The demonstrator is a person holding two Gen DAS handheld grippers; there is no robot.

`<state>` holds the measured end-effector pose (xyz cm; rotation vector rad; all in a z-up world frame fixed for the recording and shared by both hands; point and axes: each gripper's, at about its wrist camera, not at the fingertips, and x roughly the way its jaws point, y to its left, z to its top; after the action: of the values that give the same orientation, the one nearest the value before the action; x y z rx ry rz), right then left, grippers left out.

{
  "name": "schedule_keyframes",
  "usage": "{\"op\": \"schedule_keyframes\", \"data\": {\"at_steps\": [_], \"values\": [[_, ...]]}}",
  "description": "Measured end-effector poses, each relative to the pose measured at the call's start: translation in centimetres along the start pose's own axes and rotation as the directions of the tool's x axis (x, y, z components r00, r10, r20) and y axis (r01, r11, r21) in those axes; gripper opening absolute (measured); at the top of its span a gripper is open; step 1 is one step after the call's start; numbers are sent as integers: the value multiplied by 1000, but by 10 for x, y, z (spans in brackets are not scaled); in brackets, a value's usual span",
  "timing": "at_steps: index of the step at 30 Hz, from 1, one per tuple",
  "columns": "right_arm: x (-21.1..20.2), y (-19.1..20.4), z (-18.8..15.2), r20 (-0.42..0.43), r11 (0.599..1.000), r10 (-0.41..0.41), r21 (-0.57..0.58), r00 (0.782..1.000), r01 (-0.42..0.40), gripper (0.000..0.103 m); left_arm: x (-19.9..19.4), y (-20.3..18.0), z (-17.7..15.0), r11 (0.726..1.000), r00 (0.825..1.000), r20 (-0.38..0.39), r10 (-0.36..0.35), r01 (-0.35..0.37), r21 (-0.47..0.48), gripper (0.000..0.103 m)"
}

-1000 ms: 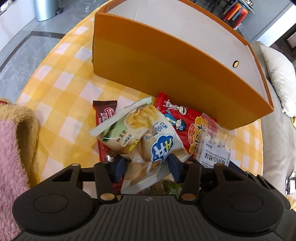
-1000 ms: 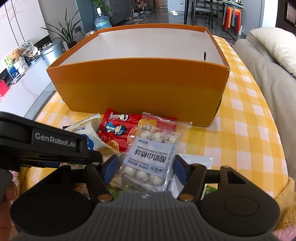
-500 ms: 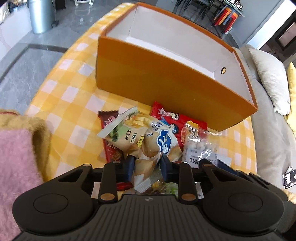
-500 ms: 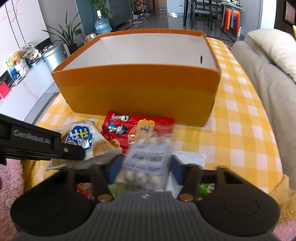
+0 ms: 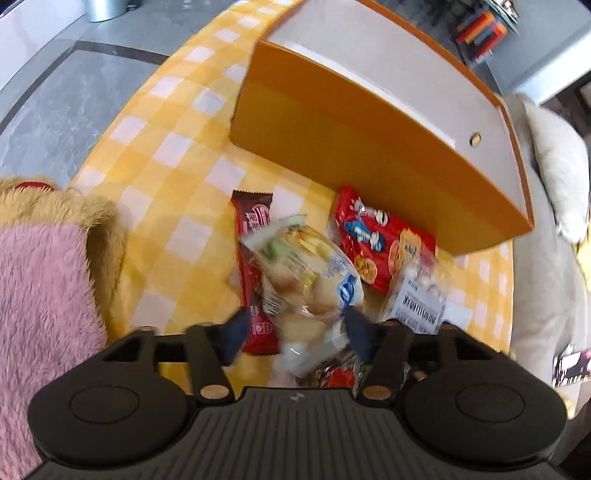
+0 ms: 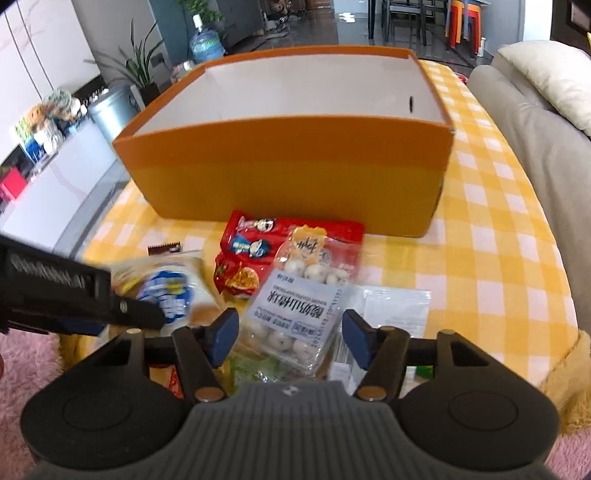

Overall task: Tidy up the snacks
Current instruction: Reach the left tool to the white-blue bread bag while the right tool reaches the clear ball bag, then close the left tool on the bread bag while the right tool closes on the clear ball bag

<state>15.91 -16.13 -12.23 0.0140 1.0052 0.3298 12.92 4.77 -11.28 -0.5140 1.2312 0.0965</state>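
In front of the orange box (image 6: 291, 184), the snacks are lying heaped. The left gripper (image 5: 293, 328), jaws just opening, is straddling the bread packet (image 5: 314, 280) without pinching. The right gripper (image 6: 290, 332), also reopened, is bracketing the candy-ball bag (image 6: 295, 306), probably to regrip.

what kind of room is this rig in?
Most likely a home living and dining area: a sofa with a cushion beside the checked tablecloth, a potted plant, and dining chairs at the far end.
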Motion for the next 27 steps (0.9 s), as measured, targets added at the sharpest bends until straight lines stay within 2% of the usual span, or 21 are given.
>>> {"op": "schedule_keyframes", "data": {"at_steps": [2, 6, 11, 20, 22, 23, 25, 27], "values": [[4, 3, 0, -9, 1000, -13, -13, 1000, 13, 66, 1, -1, 1, 1000, 1000, 11, 4, -4, -20, 83], [10, 3, 0, -24, 1000, -18, -19, 1000, 18, 67, 12, 0, 3, 996, 999, -1, -44, 44, -78, 83], [15, 5, 0, -11, 999, -10, -32, 1000, 10, 70, 25, -4, 3, 997, 999, 8, -32, 32, -75, 83], [21, 9, -1, 1, 997, -10, -76, 1000, 10, 66, 29, -5, 2, 999, 999, 24, -38, 39, -20, 57], [21, 9, -1, 6, 997, -12, -82, 1000, 13, 61, 29, -10, 1, 1000, 999, 27, -27, 27, 13, 52], [20, 9, -1, 10, 996, -14, -84, 1000, 15, 51, 29, -12, 0, 999, 999, 29, -18, 17, 32, 50], [17, 7, 0, 30, 996, -20, -86, 999, 23, 36, 29, -16, -2, 998, 999, 37, -7, 5, 57, 48], [15, 4, 1, 38, 997, -6, -72, 999, 9, 30, 27, -16, -3, 998, 999, 39, -6, 4, 61, 46]]}}
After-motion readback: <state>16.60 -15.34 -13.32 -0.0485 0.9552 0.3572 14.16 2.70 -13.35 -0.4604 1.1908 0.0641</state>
